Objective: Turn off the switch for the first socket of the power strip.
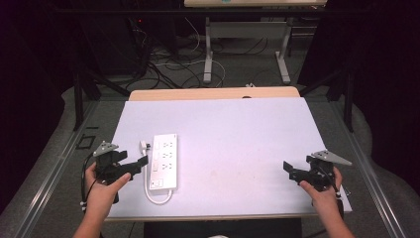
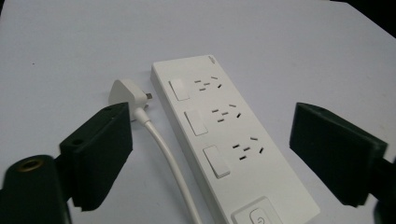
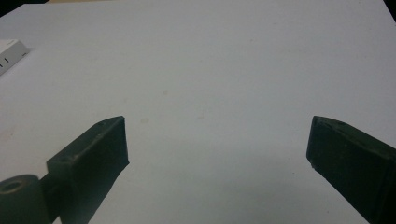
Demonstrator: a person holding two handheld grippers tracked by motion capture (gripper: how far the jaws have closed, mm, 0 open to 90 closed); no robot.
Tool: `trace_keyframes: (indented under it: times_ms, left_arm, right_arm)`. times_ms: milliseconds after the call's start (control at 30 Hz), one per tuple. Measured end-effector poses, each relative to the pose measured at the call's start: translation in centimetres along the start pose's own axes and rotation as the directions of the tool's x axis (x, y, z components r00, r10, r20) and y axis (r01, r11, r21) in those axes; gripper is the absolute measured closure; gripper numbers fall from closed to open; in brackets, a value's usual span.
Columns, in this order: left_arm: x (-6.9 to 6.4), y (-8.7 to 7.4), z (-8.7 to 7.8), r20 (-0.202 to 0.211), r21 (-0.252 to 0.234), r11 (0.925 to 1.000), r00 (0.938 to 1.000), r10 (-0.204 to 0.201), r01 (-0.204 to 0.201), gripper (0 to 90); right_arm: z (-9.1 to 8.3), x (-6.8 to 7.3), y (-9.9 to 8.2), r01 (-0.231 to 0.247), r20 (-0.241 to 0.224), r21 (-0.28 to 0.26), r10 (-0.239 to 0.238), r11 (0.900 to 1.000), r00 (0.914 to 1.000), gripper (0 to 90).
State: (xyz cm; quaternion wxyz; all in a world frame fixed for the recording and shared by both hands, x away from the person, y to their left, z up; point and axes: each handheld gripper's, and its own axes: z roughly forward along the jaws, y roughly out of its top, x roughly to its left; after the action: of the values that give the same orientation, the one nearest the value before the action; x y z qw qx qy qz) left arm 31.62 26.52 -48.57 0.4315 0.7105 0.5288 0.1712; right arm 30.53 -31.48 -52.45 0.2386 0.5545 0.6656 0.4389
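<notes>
A white power strip with three sockets and switches lies on the white table sheet, left of centre; its white cable loops round to a white plug lying beside it. My left gripper hovers just left of the strip, open, with nothing between its jaws. In the left gripper view the strip and the plug lie ahead of the wide-apart jaws. My right gripper is near the table's right front edge, open and holding nothing; in the right gripper view a corner of the strip shows at far left.
The white sheet covers a wooden table whose far edge shows. Beyond it stand the legs of another table and tangled floor cables. Dark curtains flank both sides.
</notes>
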Motion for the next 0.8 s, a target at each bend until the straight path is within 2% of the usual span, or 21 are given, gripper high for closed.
trace_keyframes:
  times_ms: [33,100,200,333,500,567,600,633,733,767,800]
  left_arm:
    - [-0.1,-0.1,0.1,0.003,-0.006,1.0000,1.0000,-0.003,0.003,3.8]
    - [0.0,-0.3,0.0,0.005,0.004,0.9998,0.9998,0.021,-0.021,0.2]
    - [0.0,-0.7,-0.1,0.006,0.005,0.9994,0.9994,0.035,-0.035,0.2]
    - [0.3,-1.2,-0.2,0.014,-0.011,0.9994,0.9993,0.034,-0.034,0.2]
    - [0.9,-1.9,-0.2,0.023,-0.028,0.9996,0.9997,-0.001,0.002,0.2]
    - [1.2,-2.1,-0.2,0.022,-0.025,0.9996,0.9997,-0.013,0.014,0.2]
    - [1.4,-2.2,-0.2,0.016,-0.026,0.9994,0.9996,-0.022,0.023,0.2]
    - [1.5,-2.3,-0.2,0.011,-0.029,0.9992,0.9996,-0.027,0.028,0.2]
    - [1.9,-2.7,-0.1,0.000,-0.042,0.9980,0.9989,-0.048,0.048,0.2]
    - [2.0,-2.7,-0.1,-0.003,-0.028,0.9983,0.9987,-0.051,0.050,0.2]
    - [2.1,-2.9,0.0,-0.008,-0.041,0.9974,0.9981,-0.060,0.060,0.2]
  right_arm:
    - [0.0,0.0,0.0,0.002,0.000,-0.001,-0.002,1.0000,1.0000,4.8]
    - [0.0,0.0,0.0,0.002,-0.001,-0.001,-0.002,1.0000,1.0000,4.8]
    - [0.0,0.0,0.0,0.000,0.000,0.000,0.000,1.0000,1.0000,4.8]
    - [0.0,0.0,0.0,0.001,0.000,0.000,-0.001,1.0000,1.0000,4.8]
    - [0.0,0.0,0.0,0.004,0.001,0.005,-0.004,1.0000,1.0000,4.8]
    - [0.1,0.0,-0.1,0.001,0.001,-0.014,-0.001,0.9999,1.0000,4.8]
    - [0.2,0.0,-0.1,0.000,0.001,-0.019,0.000,0.9998,1.0000,4.8]
    - [0.0,0.0,0.0,0.004,0.001,0.005,-0.004,1.0000,1.0000,4.8]
    - [0.1,0.0,0.0,0.000,-0.004,-0.007,0.000,1.0000,1.0000,4.8]
    - [0.1,0.0,0.0,-0.001,0.001,-0.007,0.001,1.0000,1.0000,4.8]
    - [0.1,0.0,-0.1,0.001,0.000,-0.010,-0.001,1.0000,1.0000,4.8]
